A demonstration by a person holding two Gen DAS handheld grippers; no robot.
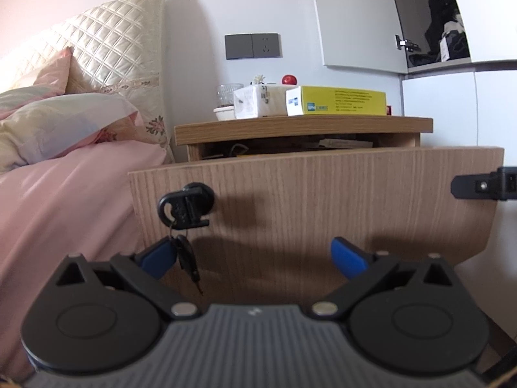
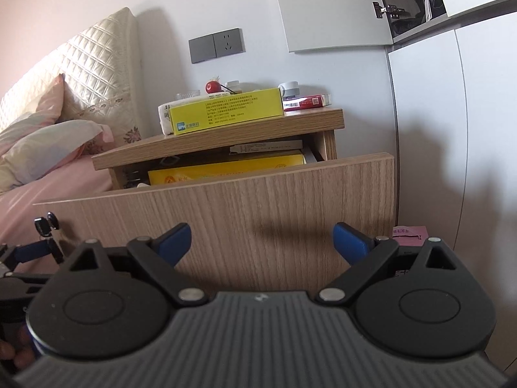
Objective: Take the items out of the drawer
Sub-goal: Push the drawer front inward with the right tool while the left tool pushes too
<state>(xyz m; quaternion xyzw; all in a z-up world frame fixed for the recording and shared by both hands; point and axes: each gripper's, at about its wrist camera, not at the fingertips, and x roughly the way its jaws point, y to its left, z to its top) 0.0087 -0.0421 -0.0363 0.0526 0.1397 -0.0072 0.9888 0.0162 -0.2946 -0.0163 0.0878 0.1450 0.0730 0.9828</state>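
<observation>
Both grippers are spread wide and hold nothing: my left gripper (image 1: 253,255) and my right gripper (image 2: 262,241) face the light wood-grain drawer front (image 2: 226,220) from close by. A black key with a small bunch (image 1: 185,208) hangs in the lock at the front's left side, just beside my left finger. Behind the front, the drawer is pulled out and a flat yellow packet (image 2: 226,169) lies inside with a white box (image 2: 266,147) above it. The low tabletop (image 2: 219,137) overhangs the drawer. I think a finger could strike it, or catch the keys.
</observation>
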